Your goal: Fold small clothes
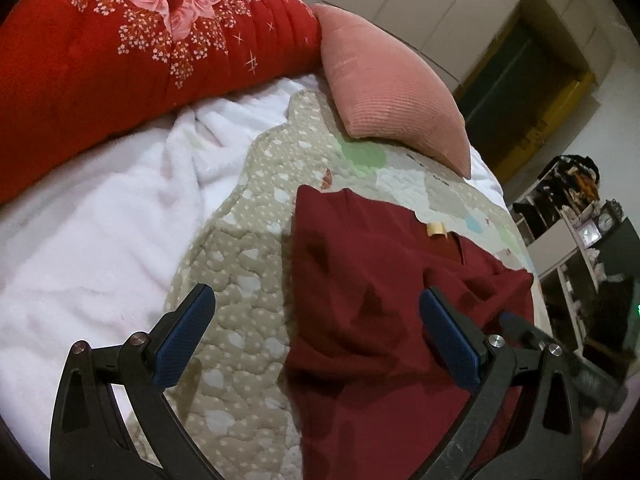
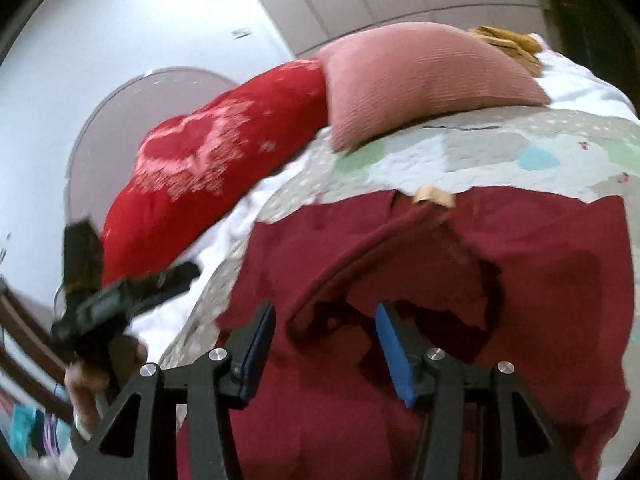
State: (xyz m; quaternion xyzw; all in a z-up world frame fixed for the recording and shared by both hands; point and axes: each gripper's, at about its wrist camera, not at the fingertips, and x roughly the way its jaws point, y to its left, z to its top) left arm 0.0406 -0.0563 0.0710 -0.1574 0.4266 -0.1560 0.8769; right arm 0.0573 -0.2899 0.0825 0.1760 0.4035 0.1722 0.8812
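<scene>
The maroon garment (image 1: pixel 360 300) lies rumpled on the quilted mat (image 1: pixel 240 280) atop the bed, below the pink cushion (image 1: pixel 392 80). Both the left gripper (image 1: pixel 316 336) and right gripper (image 2: pixel 326 344) hang spread, holding nothing. Flattening the bunched fabric before creasing would help.

Your left gripper (image 1: pixel 316 332) hovers with fingers (image 1: pixel 180 344) spread wide over the bed, nothing between them. A dark red garment (image 1: pixel 372 280) lies on the patterned quilt (image 1: pixel 240 248), its tan label (image 1: pixel 436 229) showing. A pink pillow (image 1: pixel 384 80) rests beyond, touching a red floral blanket (image 1: pixel 120 60).
</scene>
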